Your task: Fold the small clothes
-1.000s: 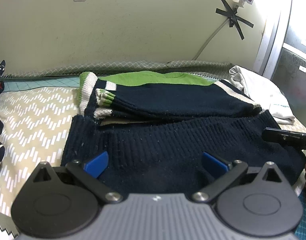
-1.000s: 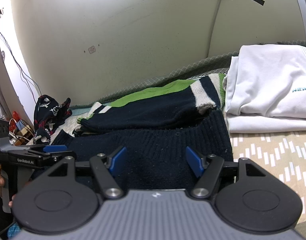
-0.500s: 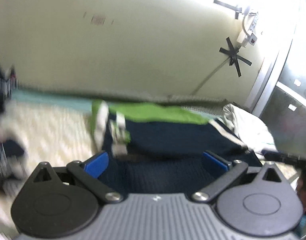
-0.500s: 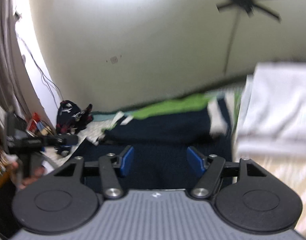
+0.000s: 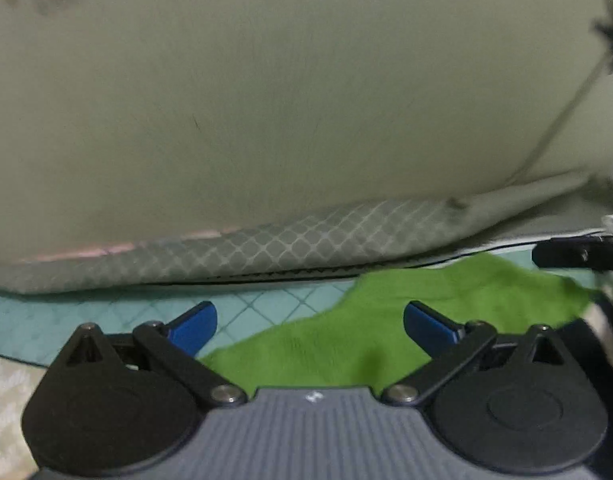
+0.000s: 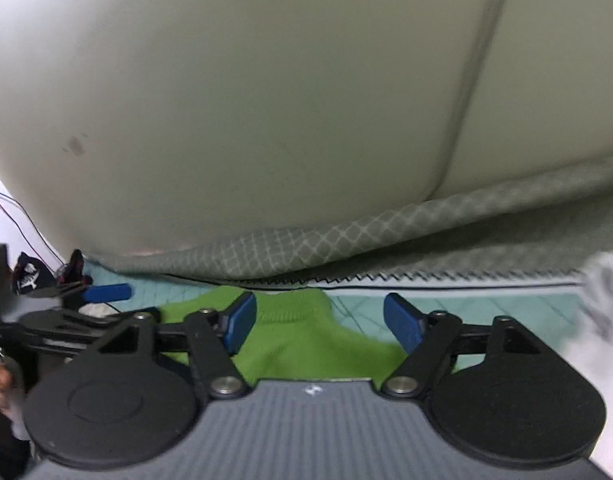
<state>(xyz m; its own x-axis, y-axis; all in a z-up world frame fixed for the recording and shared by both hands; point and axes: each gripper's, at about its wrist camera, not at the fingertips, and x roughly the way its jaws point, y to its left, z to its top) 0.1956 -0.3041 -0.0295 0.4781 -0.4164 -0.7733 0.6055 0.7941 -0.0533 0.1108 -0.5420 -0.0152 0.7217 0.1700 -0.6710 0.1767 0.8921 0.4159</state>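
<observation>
A pale wall (image 5: 290, 92) fills most of both views, and below it a grey diamond-quilted cover (image 5: 306, 240) runs along the far edge of the bed (image 5: 66, 320), whose teal quilted sheet shows bare on either side. The sweater (image 5: 446, 312) lies on that sheet directly under and ahead of both tools, only its green upper part in view, its far edge close to the cover and its width running left to right. The left tool (image 5: 310, 322) hovers above the green knit's left end with its jaws apart and nothing between the blue pads. The right tool (image 6: 318, 320) hangs over the neck hem (image 6: 298, 304), jaws wide and just opened further, empty too. Each tool seems about equally near its own end of that far edge, so a grasp there would likely mean dropping straight down. At the right edge of the right view a blurred white garment (image 6: 602, 320) lies just beside the sweater and could get caught. A dark patterned cloth (image 6: 26, 280) sits well apart on the left.
</observation>
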